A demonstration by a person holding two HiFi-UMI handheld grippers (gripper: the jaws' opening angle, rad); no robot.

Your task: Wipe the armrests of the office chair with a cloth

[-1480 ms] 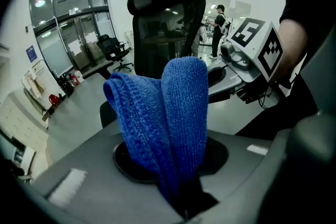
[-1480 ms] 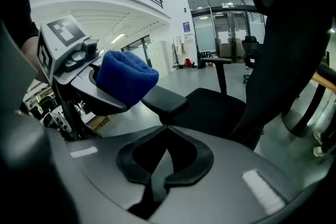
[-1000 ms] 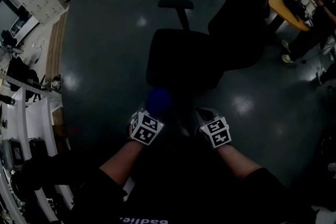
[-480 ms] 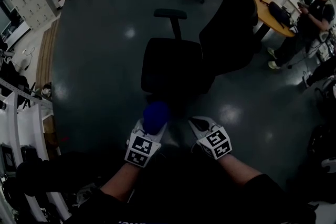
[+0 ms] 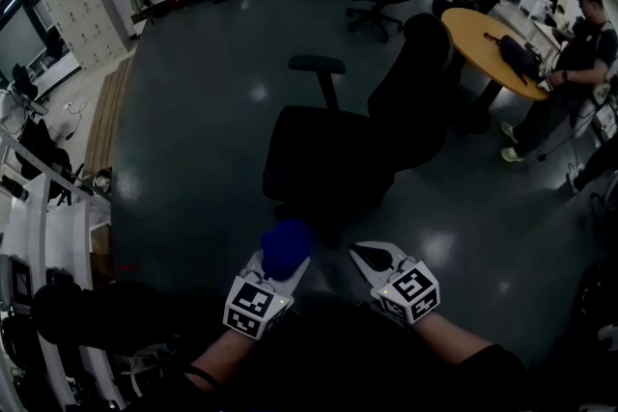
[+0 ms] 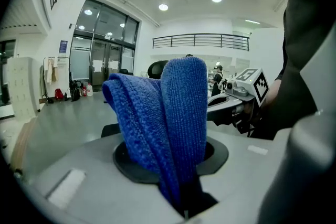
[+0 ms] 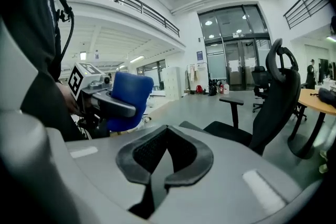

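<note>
Head view looks down on the black office chair [image 5: 328, 159], which stands on the dark floor with its backrest turned to the right and one armrest [image 5: 317, 65] showing plainly on the far side of the seat. A near-side armrest cannot be made out in the dark. Both grippers are held close to the person's body, short of the chair's near edge and touching no part of it. The left gripper [image 5: 283, 267] is clamped on a folded blue cloth [image 6: 173, 128], whose loose folds stand up above the jaws. The right gripper [image 5: 371, 258] is beside it, its jaws brought together with nothing between them. By the look of it the wiping itself has not begun and the step in hand is the approach, with the cloth gripped and ready. The next move probably calls for carrying the left gripper forward to an armrest. The folded cloth would then be laid flat on the pad and drawn along its length. The far armrest would mean reaching across the seat or stepping round the chair.
</note>
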